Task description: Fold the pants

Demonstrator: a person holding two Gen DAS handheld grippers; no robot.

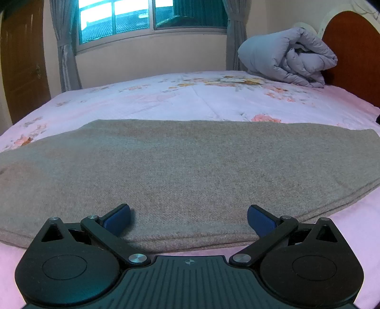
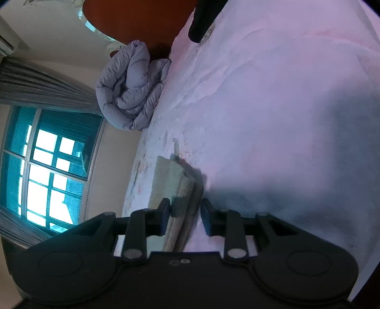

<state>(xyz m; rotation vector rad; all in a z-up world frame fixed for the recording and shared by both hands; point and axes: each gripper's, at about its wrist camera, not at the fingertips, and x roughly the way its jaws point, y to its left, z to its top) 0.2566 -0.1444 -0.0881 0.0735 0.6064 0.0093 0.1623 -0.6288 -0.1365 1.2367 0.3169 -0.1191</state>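
The grey-brown pants [image 1: 190, 171] lie flat and folded in layers on the pink floral bed sheet [image 1: 166, 95]. My left gripper [image 1: 188, 219] is open wide, its blue pads over the near edge of the pants, holding nothing. In the right wrist view, turned on its side, my right gripper [image 2: 185, 216] is open around the layered edge of the pants [image 2: 175, 187]. Its jaws stand on either side of the fabric with a gap on the right side.
A rolled grey duvet [image 1: 289, 57] lies at the head of the bed by the red-brown headboard [image 1: 356, 54]; it also shows in the right wrist view [image 2: 133, 88]. A window with grey curtains [image 1: 66, 47] is behind the bed. A dark object [image 2: 204, 19] sits near the headboard.
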